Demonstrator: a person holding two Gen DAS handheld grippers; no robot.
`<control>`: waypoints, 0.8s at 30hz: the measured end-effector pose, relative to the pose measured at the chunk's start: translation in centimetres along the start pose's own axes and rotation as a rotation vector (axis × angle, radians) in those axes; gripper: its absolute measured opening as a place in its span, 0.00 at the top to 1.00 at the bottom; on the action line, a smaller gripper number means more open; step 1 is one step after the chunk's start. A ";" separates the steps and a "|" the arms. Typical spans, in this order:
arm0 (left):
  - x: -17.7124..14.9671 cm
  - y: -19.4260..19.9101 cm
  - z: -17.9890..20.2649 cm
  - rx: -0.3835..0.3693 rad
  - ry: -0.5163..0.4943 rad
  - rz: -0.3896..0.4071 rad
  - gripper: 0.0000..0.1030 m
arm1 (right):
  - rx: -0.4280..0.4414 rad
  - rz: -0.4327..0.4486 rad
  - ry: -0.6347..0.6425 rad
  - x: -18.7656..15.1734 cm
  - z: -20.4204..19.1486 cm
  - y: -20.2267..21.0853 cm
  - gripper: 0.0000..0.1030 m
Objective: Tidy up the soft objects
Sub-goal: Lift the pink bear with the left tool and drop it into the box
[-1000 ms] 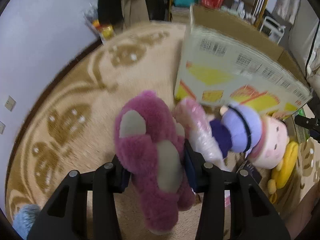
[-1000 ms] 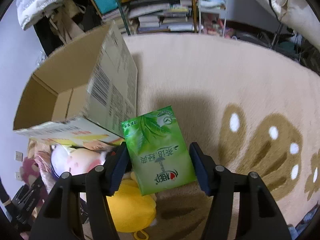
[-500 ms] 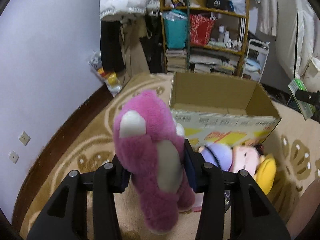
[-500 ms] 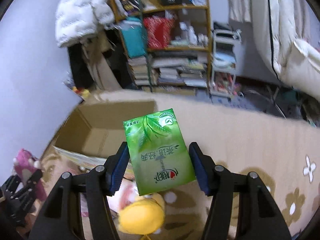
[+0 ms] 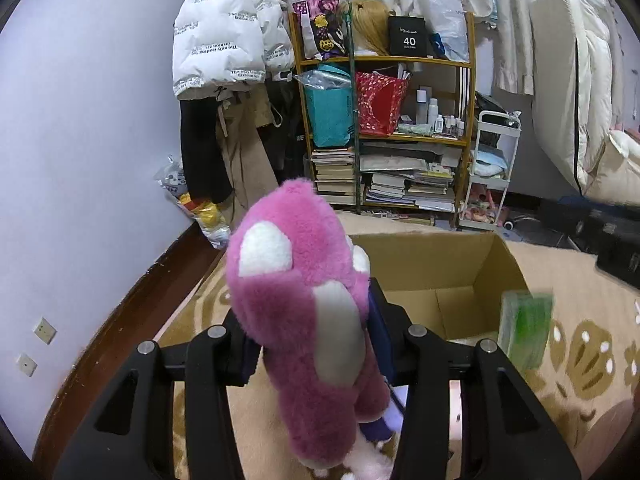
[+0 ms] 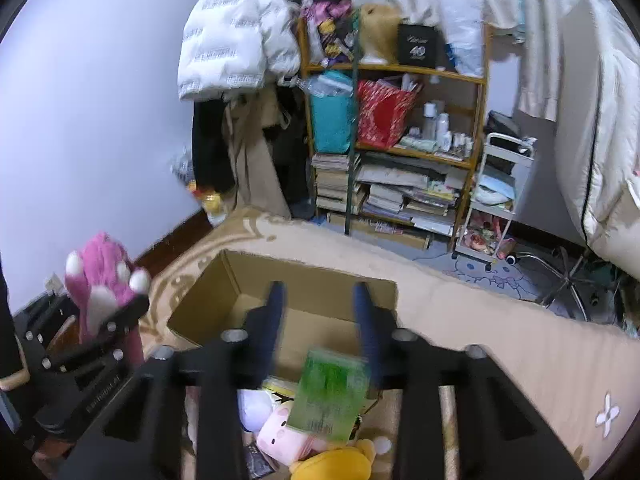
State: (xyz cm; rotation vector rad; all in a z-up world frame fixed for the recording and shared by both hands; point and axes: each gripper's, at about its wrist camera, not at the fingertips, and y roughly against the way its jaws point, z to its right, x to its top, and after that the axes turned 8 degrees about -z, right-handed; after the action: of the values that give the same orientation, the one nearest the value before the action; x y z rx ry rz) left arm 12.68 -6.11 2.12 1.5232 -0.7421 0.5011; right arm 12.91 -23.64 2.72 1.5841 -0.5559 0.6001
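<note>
Right hand-held gripper (image 6: pixel 318 300) spread open over the cardboard box (image 6: pixel 200 308), nothing between the jaws — green tissue pack (image 6: pixel 328 392) blurred just below them, apparently in free fall at the box's near edge. From the left wrist view the same pack sits at the box's near right corner, half outside the wall; could tip out onto the rug (image 6: pixel 500 320), so worth checking where it lands.

Left hand-held gripper (image 5: pixel 308 340) clamped on the pink plush bear (image 5: pixel 296 300), held upright above the rug at the box's left side. Likely next: carry across the left wall, centre over the opening, lower before spreading the jaws — plush is light and bouncy, a high release may roll off the rim.

Box interior looks bare, brown floor visible; near part hidden by the pack and fingers. More soft toys lying outside against the box's near wall: pink doll (image 6: pixel 280 432), white plush (image 6: pixel 256 404), yellow plush (image 6: pixel 340 464).
</note>
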 end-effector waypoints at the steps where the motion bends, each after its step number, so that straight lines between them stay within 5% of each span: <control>1: 0.3 -0.2 0.0 -0.010 0.006 0.000 0.57 | 0.021 -0.016 -0.016 0.2 0.2 -0.5 0.69; 8: 2.3 -4.0 1.3 -0.115 -0.016 -0.083 0.56 | 0.075 -0.069 -0.070 0.1 2.0 -2.7 0.69; 12: 2.3 -5.8 2.5 -0.107 -0.043 -0.128 0.53 | 0.063 -0.081 -0.049 -0.2 2.4 -2.9 0.66; 14: 2.0 -6.5 2.6 -0.097 -0.042 -0.146 0.51 | 0.052 -0.084 -0.049 -0.5 2.9 -3.0 0.46; 18: 1.5 -7.3 2.5 -0.103 -0.014 -0.160 0.46 | 0.033 -0.095 -0.075 -0.9 4.3 -3.3 0.40; 22: 1.3 -6.9 2.4 -0.086 -0.012 -0.138 0.32 | 0.014 -0.120 -0.138 -1.7 6.5 -3.8 0.17; 24: 1.3 -6.7 2.2 -0.076 -0.012 -0.134 0.24 | -0.003 -0.119 -0.153 -2.1 7.3 -3.8 0.16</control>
State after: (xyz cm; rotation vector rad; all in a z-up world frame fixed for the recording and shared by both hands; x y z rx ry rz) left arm 18.09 -8.58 -1.92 1.4942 -0.6563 0.3597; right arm 14.27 -30.53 -2.04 1.6568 -0.5713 0.3906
